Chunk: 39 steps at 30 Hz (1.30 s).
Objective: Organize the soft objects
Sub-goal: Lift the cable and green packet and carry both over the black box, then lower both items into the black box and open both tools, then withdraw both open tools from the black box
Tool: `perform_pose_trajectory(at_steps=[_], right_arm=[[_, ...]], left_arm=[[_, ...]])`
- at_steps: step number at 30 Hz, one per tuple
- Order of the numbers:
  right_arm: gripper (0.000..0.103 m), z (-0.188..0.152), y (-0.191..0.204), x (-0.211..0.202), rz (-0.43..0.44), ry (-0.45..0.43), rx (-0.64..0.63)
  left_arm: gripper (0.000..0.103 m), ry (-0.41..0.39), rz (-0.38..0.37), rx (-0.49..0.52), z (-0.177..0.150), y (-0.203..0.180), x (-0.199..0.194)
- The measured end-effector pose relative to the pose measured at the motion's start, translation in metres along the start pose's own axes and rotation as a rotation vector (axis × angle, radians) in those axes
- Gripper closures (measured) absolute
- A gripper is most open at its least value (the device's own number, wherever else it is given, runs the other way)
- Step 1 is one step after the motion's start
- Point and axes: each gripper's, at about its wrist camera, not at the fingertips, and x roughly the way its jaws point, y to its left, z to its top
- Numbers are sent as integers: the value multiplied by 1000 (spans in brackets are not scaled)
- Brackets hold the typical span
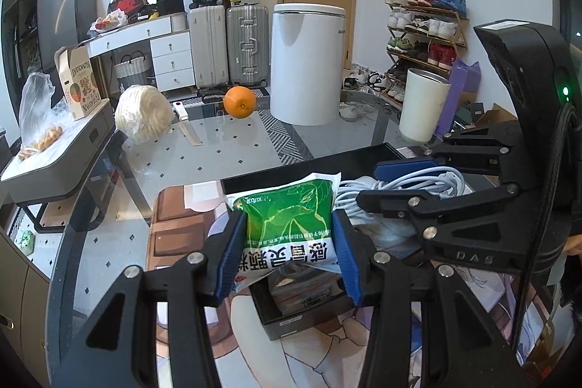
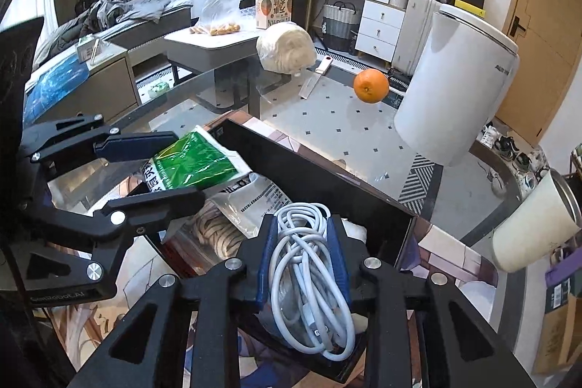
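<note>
Left tongs [image 1: 289,237] clamped on green sachet [image 1: 291,224], hanging over black box [image 1: 291,322]. Right tongs [image 2: 302,257] squeezing white cable bundle [image 2: 309,279] over same box. Orange [image 1: 239,102] at 12 o'clock on worktop [image 1: 236,148].

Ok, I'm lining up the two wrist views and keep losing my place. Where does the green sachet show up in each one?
Left wrist view: the green sachet sits low in the centre, clamped in the left gripper above the black tray.
Right wrist view: the green sachet is at middle left, over the tray's far left corner.
Shared landmark: the orange on the glass table.
</note>
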Motion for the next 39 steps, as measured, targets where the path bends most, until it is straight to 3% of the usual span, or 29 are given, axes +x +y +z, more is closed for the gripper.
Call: perform_pose_trajectory(at_steps=[7, 12, 17, 20, 21, 25, 31, 39], right_arm=[[74, -4, 3, -5, 1, -23, -22], [62, -10, -1, -28, -15, -62, -15], [46, -24, 0, -49, -53, -101, -1], [22, -33, -3, -60, -75, -131, 38], [14, -36, -4, -63, -81, -148, 56], [3, -51, -3, -73, -71, -198, 110], [1, -66, 10, -82, -75, -267, 147], [1, -80, 20, -75, -89, -293, 186]], left_arm=[[56, 16, -28, 13, 2, -5, 10], [51, 48, -22, 27, 0, -8, 22], [14, 3, -47, 23, -5, -12, 9], [2, -38, 17, 64, -12, -17, -6], [2, -56, 27, 69, -15, -16, -11], [0, -80, 31, 48, -26, -11, -27], [0, -105, 29, -14, -38, -3, -39], [0, -146, 61, -61, -47, 6, -41]])
